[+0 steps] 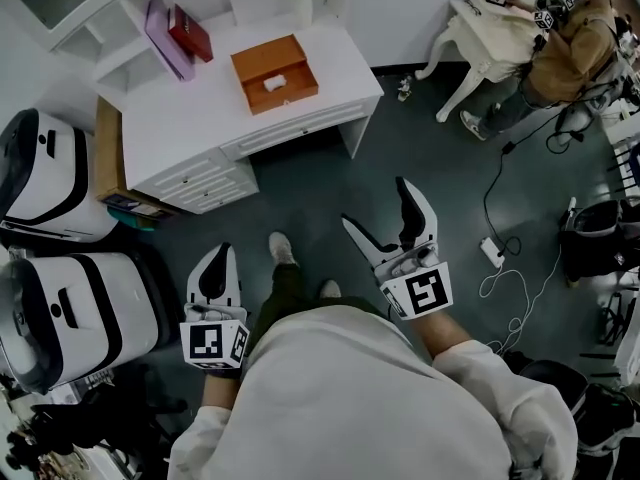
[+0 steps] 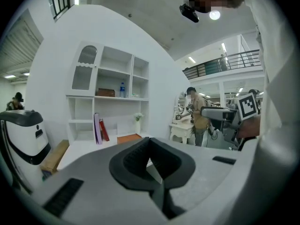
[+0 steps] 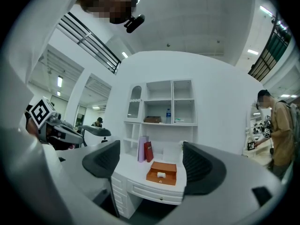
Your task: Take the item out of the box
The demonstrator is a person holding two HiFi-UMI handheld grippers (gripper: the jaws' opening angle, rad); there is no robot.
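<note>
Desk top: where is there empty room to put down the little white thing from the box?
The biggest bare patch is on the white desk, left of the orange box in the head view, in front of the purple book and red book. A thin strip lies right of the box. The back is crowded: books and a vase.

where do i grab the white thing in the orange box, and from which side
Probably take the white item across its narrow width, coming straight down with the open right gripper. It lies low inside the open orange box, so the walls would likely block a side approach.
</note>
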